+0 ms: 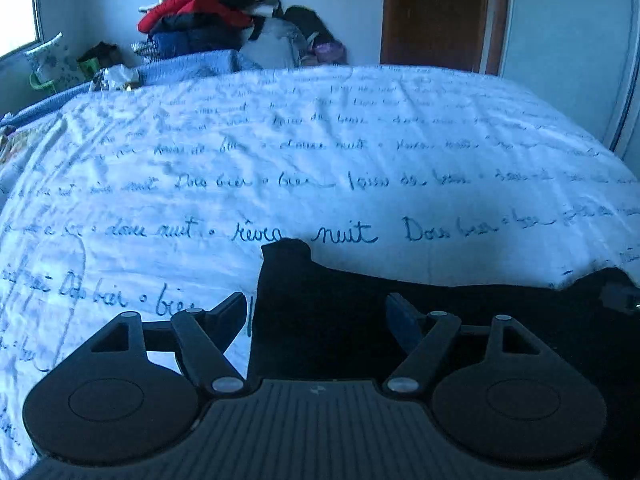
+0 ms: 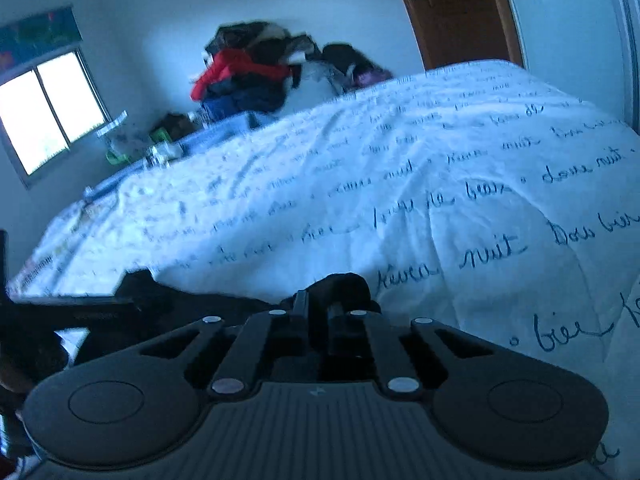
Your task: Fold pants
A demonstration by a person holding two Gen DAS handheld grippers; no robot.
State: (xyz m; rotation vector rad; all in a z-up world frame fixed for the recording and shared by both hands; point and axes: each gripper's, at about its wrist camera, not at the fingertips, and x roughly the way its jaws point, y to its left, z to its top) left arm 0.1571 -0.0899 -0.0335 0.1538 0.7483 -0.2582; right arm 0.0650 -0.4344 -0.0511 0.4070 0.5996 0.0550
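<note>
Black pants (image 1: pixel 340 312) lie on the near part of a bed with a white cover printed with script (image 1: pixel 320 152). My left gripper (image 1: pixel 316 312) is open, its fingers spread over the pants' left edge, with the cloth between and under them. My right gripper (image 2: pixel 318 304) is shut on a bunched corner of the black pants (image 2: pixel 340 284), held a little above the cover. More of the pants trails off to the left in the right wrist view (image 2: pixel 152 300).
A pile of clothes with a red jacket (image 1: pixel 200 12) stands beyond the bed's far edge. A brown door (image 1: pixel 436 12) is at the back right. A window (image 2: pixel 44 116) is on the left wall. Small items sit on a low surface beside the bed (image 1: pixel 112 76).
</note>
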